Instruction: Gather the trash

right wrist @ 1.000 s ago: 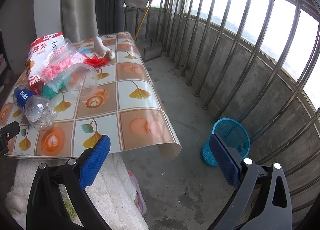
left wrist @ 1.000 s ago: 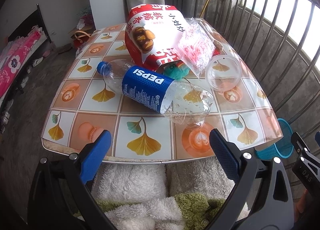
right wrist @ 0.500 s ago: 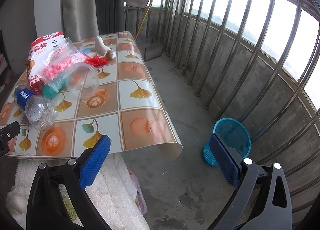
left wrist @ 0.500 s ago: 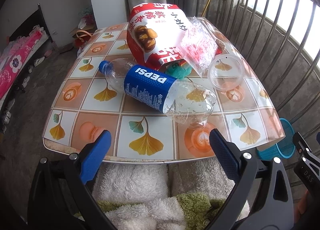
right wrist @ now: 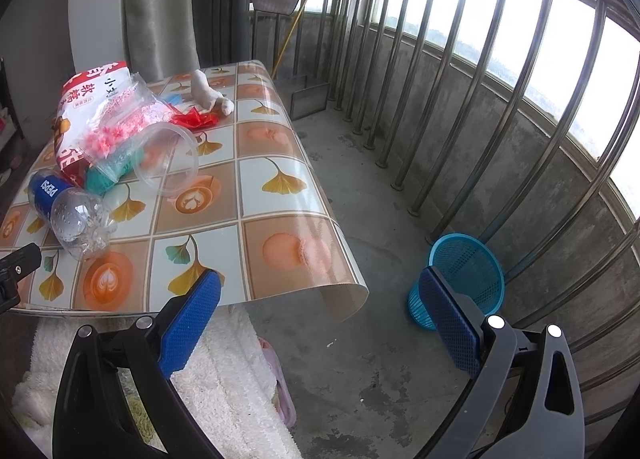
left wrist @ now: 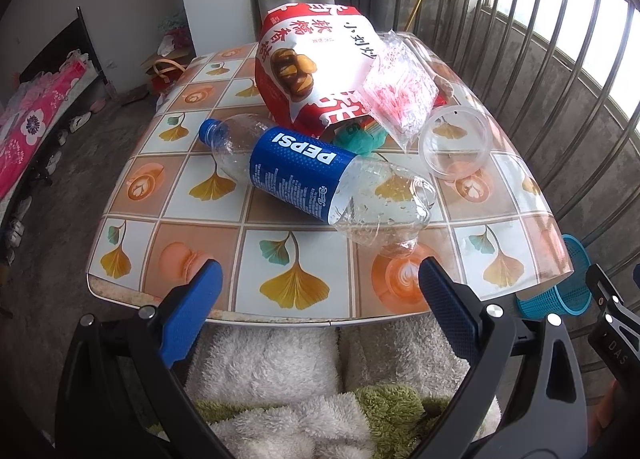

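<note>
1. Judging from how things lie, the collecting has not yet begun: all the trash sits on the table (left wrist: 192, 195) and nothing is gripped. The left hand-held gripper (left wrist: 320, 279) hovers at the table's near edge with its jaws spread wide and empty; the right hand-held gripper (right wrist: 320, 291) is likewise spread and empty, off the table's corner above the floor.

2. The Pepsi bottle (left wrist: 320, 183) lies straight ahead of the left hand-held gripper, nearest to it of all the trash. It is on its side, its capped neck angled away to the left and its dented clear base towards the right jaw.

3. Further ahead, behind the bottle, a red and white snack bag (left wrist: 316, 71) stands puffed up, with a clear bag of pink bits (left wrist: 400, 95) leaning on its right side and something teal (left wrist: 356, 137) tucked beneath. A clear plastic cup (left wrist: 454, 147) lies tipped over, ahead and to the right.

4. The blue mesh bin (right wrist: 460, 279) stands on the floor, partly behind the right hand-held gripper's right finger.

5. The next move likely calls for the left hand-held gripper to advance and close across the bottle's labelled middle, since thin plastic may buckle or roll.
</note>
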The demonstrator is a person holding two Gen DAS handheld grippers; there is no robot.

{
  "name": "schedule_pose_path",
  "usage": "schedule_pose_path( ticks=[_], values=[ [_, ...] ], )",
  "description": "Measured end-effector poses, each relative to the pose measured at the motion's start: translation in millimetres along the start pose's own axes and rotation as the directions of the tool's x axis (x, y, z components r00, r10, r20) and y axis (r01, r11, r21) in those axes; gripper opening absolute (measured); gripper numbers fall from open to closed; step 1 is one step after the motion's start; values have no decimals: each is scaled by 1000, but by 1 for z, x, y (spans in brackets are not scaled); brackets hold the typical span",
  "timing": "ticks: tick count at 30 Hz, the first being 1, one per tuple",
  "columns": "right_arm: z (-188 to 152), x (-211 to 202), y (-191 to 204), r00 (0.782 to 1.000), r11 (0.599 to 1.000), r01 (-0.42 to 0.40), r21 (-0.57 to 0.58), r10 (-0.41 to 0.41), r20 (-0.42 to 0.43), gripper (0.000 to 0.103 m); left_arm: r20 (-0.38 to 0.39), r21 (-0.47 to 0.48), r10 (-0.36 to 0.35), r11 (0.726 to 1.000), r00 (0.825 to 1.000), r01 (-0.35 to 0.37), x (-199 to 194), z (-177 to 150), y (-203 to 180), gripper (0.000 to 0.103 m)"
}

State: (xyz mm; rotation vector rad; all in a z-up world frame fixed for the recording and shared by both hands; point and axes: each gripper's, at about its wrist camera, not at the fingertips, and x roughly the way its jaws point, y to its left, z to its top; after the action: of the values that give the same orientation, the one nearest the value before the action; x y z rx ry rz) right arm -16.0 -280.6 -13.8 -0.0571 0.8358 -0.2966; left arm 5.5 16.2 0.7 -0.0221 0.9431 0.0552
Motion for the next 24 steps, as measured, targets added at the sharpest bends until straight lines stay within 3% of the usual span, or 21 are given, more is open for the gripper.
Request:
schedule_pose_path(
  ticks=[14, 20, 24],
  values=[
    [12, 7, 9, 1000, 1000, -21, 4, 21, -1, 97, 4, 8, -5, 1000, 1000, 5, 8, 6, 9, 94],
    [32, 9, 23, 995, 997, -79, 18, 78, 66, 97, 69, -10, -14, 1000, 998, 15, 7, 25, 35, 94],
    [49, 20, 33, 985, 986, -162, 28, 160, 71, 97, 106, -15, -56, 998, 993, 57, 11, 42, 56, 94]
  ],
)
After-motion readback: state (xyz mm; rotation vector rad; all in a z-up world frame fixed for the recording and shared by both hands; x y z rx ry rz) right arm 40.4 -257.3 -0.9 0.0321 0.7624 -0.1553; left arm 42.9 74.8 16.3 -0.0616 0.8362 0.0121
